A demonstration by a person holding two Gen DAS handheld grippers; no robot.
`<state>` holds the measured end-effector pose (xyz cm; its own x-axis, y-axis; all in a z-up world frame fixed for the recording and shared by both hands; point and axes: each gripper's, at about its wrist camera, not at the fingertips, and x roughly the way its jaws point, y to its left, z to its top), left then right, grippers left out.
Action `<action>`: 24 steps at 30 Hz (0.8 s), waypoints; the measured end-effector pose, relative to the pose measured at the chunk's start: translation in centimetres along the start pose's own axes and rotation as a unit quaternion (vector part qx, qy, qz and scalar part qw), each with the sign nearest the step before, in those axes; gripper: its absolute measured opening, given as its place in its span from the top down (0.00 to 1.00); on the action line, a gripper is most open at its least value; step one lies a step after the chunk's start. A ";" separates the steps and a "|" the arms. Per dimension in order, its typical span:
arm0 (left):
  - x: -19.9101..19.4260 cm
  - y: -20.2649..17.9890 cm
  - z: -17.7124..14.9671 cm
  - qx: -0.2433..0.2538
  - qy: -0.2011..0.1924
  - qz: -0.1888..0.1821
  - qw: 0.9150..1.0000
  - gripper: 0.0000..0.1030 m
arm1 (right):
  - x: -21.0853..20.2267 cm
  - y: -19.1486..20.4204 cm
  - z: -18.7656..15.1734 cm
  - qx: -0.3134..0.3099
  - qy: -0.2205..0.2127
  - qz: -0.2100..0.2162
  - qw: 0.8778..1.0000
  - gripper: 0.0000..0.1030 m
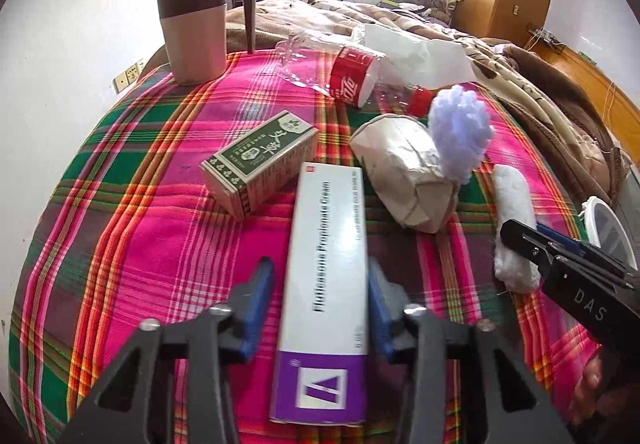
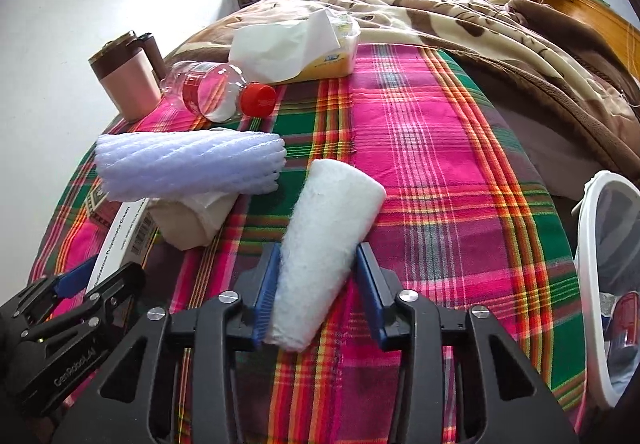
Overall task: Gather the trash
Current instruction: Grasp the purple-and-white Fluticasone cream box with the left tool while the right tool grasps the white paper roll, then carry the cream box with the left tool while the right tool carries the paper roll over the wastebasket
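Note:
A long white and purple cream box (image 1: 326,264) lies lengthwise between the fingers of my left gripper (image 1: 320,264). Its right pad is against the box; a thin strip of cloth shows beside the left pad. My right gripper (image 2: 319,248) is shut on a white fluffy roll (image 2: 332,215), both blue pads touching its sides. Other trash on the plaid cloth (image 2: 440,163): a green box (image 1: 260,159), a crumpled paper bag (image 1: 404,171), a lilac foam net (image 2: 188,167) and an empty cola bottle (image 2: 220,91).
A brown lidded mug (image 1: 196,39) stands at the far left edge. A tissue pack (image 2: 296,47) sits at the back by the rumpled blanket (image 2: 500,27). A white-rimmed bin (image 2: 588,244) stands off the right edge. The two grippers are close side by side.

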<state>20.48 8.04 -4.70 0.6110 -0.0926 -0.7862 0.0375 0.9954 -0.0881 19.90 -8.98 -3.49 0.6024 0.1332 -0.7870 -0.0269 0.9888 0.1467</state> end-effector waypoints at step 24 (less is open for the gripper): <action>-5.2 -2.2 -1.4 0.005 -0.046 -0.028 0.999 0.62 | -4.3 -1.9 -1.5 0.012 -0.056 0.025 0.998 0.77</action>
<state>16.15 6.27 -1.27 0.6779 -0.1455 -0.7206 0.0808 0.9890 -0.1237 16.20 -11.35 -1.24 0.6868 0.1731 -0.7059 -0.0412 0.9789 0.1999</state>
